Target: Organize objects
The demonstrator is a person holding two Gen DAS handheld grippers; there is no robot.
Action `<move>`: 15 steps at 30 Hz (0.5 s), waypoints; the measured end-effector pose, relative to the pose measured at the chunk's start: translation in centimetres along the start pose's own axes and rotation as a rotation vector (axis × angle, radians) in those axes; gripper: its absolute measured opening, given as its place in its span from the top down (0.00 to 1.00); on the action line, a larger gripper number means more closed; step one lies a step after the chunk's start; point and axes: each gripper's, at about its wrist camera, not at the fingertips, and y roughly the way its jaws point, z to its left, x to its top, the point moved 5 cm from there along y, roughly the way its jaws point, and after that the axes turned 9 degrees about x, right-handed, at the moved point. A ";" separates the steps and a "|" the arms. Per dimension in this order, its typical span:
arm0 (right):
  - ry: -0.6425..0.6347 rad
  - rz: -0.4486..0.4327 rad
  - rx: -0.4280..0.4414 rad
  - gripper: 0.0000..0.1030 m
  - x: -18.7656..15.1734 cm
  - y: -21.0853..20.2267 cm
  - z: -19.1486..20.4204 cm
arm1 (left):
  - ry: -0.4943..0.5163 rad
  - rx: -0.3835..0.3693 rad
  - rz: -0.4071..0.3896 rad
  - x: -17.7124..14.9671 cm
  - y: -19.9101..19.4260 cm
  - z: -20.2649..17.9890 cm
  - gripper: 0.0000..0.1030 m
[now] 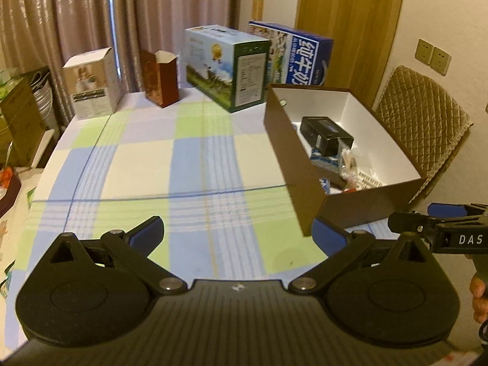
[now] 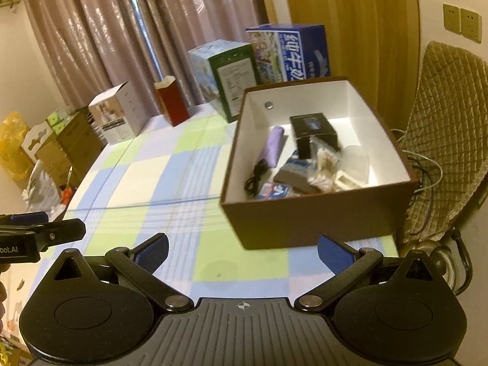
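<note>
Checked tablecloth [image 1: 183, 164]; box [image 2: 305, 216] contents blurred.

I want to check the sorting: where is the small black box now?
The small black box lies inside the brown storage box, toward its far end, right of the purple pouch in the right wrist view.

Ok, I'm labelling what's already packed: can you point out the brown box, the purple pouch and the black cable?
brown box [image 2: 308, 222], right wrist view, on its near outer wall.
purple pouch [image 2: 274, 145], right wrist view, mid-body.
black cable [image 2: 255, 180], right wrist view, on its coil.
</note>
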 end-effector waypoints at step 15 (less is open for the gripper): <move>-0.049 0.036 0.040 0.02 -4.1 -0.7 6.2 | -0.044 0.021 0.040 -4.8 -4.1 5.1 0.01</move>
